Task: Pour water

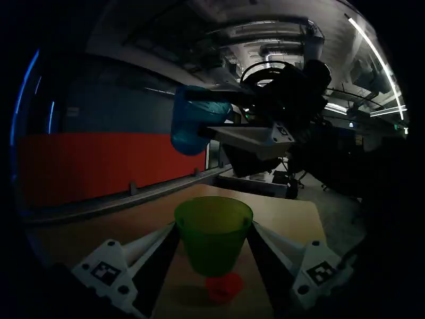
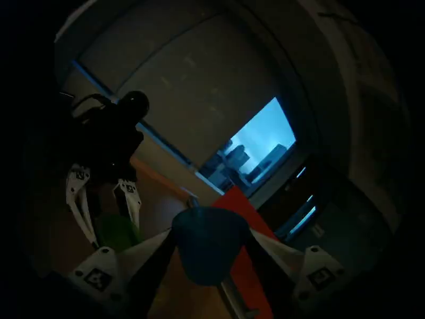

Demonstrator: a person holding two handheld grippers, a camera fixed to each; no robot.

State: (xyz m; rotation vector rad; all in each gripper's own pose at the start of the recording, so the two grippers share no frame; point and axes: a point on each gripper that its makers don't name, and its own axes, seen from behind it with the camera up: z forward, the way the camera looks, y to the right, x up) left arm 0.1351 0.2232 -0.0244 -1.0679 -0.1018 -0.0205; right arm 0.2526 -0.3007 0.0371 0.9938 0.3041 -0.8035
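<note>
Pour step: R gripper (image 2: 210, 233) pinches blue cup (image 2: 208, 255), seemingly tipped above green cup (image 1: 213, 242) pinched by L gripper (image 1: 213, 227); next: tip more, mouth aligned.

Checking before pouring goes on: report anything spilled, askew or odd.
No spill shows on the table. The blue cup is tipped sideways in the right gripper, raised beyond the upright green cup, which suits pouring. A small red thing sits by the green cup's foot.

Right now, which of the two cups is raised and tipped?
The blue cup, held tilted in the air by the right gripper. The green cup stands upright on the table between the left gripper's fingers.
</note>
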